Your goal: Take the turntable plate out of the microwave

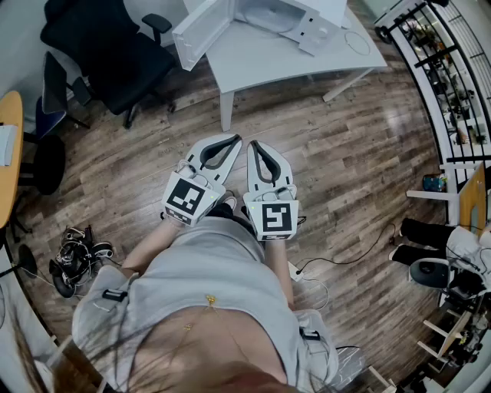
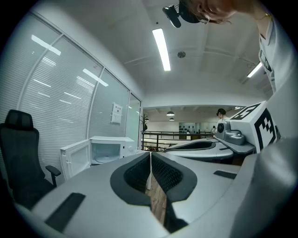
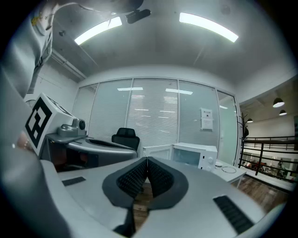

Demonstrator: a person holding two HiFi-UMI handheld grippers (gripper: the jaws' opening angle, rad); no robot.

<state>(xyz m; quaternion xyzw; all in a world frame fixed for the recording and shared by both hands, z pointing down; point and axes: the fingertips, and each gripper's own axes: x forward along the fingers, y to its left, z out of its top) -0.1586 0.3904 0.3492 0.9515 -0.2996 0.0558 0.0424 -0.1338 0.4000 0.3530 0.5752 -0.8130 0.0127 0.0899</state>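
Note:
A white microwave (image 1: 268, 15) stands on a white table (image 1: 261, 57) at the top of the head view, with its door (image 1: 201, 31) swung open to the left. The glass turntable plate (image 1: 270, 18) lies inside its cavity. Both grippers are held side by side in front of the person's waist, well short of the table. My left gripper (image 1: 234, 140) is shut with nothing in it, and so is my right gripper (image 1: 252, 144). In the left gripper view the open microwave (image 2: 109, 148) shows far beyond the closed jaws. The right gripper view has the microwave (image 3: 193, 155) ahead to the right.
A black office chair (image 1: 107, 46) stands left of the table. A wooden desk edge (image 1: 8, 153) and a bundle of gear on the floor (image 1: 73, 257) are at the left. A railing (image 1: 441, 84) runs along the right. Cables (image 1: 337, 265) trail over the wood floor.

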